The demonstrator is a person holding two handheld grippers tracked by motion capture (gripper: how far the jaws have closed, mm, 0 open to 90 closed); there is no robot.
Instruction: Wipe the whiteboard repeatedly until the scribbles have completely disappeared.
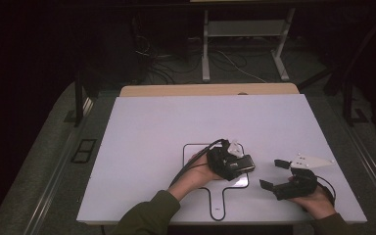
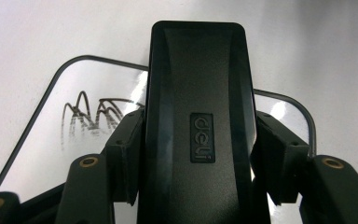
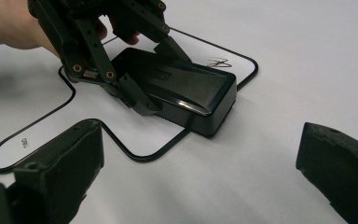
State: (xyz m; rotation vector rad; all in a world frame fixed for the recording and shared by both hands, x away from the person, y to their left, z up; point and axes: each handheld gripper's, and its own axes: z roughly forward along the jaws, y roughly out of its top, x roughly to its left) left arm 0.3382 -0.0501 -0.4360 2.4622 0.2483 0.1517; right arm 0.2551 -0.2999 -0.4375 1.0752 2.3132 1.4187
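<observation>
Matte white table [image 1: 152,127] carried a glossy paddle-shaped whiteboard [image 3: 135,140]; on it lay a smooth black rectangular eraser [image 3: 182,88], clamped lengthwise by the left gripper [image 2: 198,154], while the right gripper [image 1: 274,174] rested gaping, empty

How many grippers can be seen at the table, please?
2. The left gripper is shut on the black eraser over the small whiteboard; the right gripper rests open on the table beside it.
</observation>
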